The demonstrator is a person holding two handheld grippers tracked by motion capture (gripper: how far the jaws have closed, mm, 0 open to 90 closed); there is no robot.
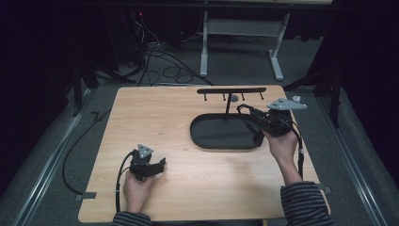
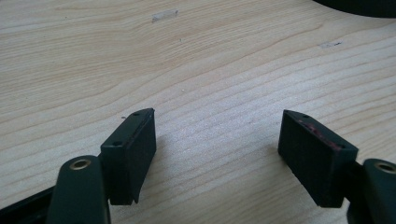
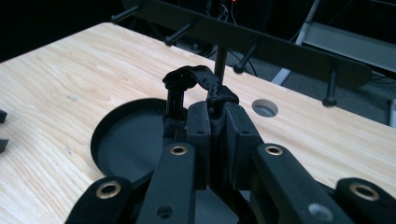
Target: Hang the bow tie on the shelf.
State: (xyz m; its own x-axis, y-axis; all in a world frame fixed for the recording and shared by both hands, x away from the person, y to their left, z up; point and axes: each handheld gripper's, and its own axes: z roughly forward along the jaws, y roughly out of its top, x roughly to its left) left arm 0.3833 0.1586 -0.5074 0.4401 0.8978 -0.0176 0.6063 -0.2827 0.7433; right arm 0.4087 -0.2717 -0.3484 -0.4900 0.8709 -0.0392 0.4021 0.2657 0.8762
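Right gripper (image 3: pixel 212 116) is clamped on a black strap (image 3: pixel 198 77), limp and glossy, looped above the jaws, held over the oval tray's (image 1: pixel 202 136) right end toward the surface's (image 1: pixel 155 113) far right corner. Probably meant for the peg rack (image 3: pixel 261 44); not hung yet. Left gripper (image 2: pixel 217 140) gapes empty over pale woodgrain near the front left corner. Tray and rack are matte black.

Light wooden table (image 1: pixel 179 183); black oval tray (image 1: pixel 221 134) with peg rack (image 1: pixel 231 91) on it.
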